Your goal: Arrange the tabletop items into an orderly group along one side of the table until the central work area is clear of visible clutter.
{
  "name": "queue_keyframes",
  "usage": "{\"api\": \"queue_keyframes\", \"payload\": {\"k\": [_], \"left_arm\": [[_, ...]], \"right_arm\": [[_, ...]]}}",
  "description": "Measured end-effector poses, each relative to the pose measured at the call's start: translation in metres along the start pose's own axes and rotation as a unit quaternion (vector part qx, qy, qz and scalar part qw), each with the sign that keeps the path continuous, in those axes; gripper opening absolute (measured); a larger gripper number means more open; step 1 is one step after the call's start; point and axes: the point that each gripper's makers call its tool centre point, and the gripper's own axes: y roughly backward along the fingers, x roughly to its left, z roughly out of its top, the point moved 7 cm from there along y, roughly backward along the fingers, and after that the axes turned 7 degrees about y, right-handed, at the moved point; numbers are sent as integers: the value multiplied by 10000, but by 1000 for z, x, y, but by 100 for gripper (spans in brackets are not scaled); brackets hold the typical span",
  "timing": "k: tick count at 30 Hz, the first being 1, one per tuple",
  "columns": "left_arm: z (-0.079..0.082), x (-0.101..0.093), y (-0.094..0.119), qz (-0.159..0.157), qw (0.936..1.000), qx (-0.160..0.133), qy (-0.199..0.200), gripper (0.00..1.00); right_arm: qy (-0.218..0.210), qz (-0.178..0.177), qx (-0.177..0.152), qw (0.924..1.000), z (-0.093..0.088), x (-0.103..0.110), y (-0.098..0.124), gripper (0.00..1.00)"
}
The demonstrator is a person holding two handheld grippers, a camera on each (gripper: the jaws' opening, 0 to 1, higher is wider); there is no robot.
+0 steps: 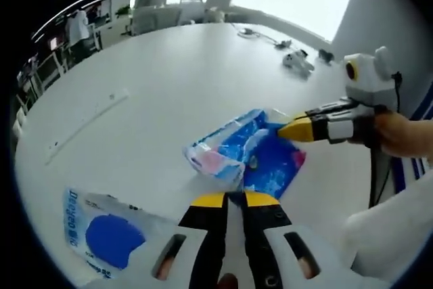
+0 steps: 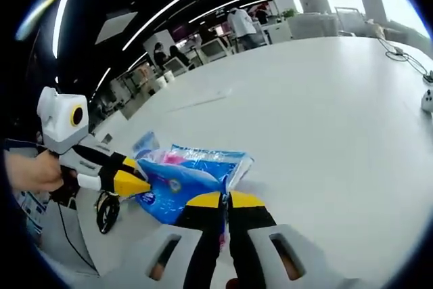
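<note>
Blue tissue pack (image 1: 247,153) lies near the table's (image 1: 169,79) edge, stretched between both claws: left gripper (image 1: 234,200) pinches one end, right gripper (image 1: 287,130) the other, likely to drag it beside the flat blue-dot bag (image 1: 101,235).

In the left gripper view, the near edge of the blue packet (image 1: 247,153) slips behind the left gripper (image 1: 234,199), so how its tips meet the film is hidden. The white pouch with a blue disc (image 1: 101,231) is partly covered by the same gripper's body, and its print is too blurred to read. Small items far off on the counter (image 1: 155,93), near the cables (image 1: 298,62), are too small to tell. In the right gripper view, the packet's lower edge passes behind the right gripper (image 2: 226,199). A dark looped cord (image 2: 107,213) hangs below the counter's edge, its end cut off.
</note>
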Motion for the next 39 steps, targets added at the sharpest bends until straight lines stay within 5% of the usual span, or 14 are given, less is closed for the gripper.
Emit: {"api": "queue_keyframes", "payload": {"k": [16,39], "left_arm": [[20,24,-40,-74,9991,370,-182,4],[10,31,-65,-73,9985,492,246,3]], "right_arm": [[209,-142,85,9996,17,-28,-27,0],[198,-292,287,9990,11,-46,-46,1]]}}
